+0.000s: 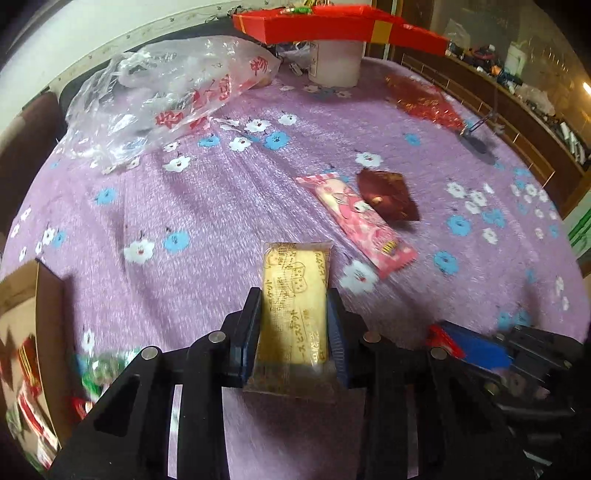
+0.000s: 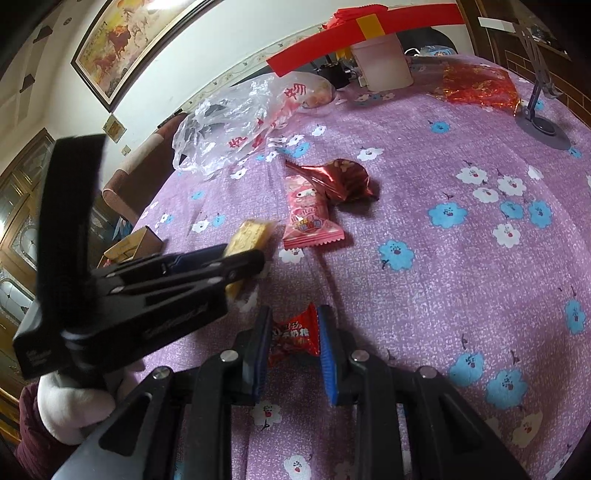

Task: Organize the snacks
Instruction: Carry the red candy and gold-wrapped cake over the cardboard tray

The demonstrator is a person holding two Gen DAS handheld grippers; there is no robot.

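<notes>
My left gripper is shut on a yellow biscuit packet, held above the purple flowered tablecloth; it also shows in the right wrist view with the packet. My right gripper is shut on a small red candy packet; it shows at the lower right of the left wrist view. A pink snack packet and a dark red foil packet lie on the cloth ahead.
A cardboard box holding snacks sits at the left table edge, also in the right wrist view. A crumpled plastic bag, a white tub under a red box, red foil and a grey stand sit at the back.
</notes>
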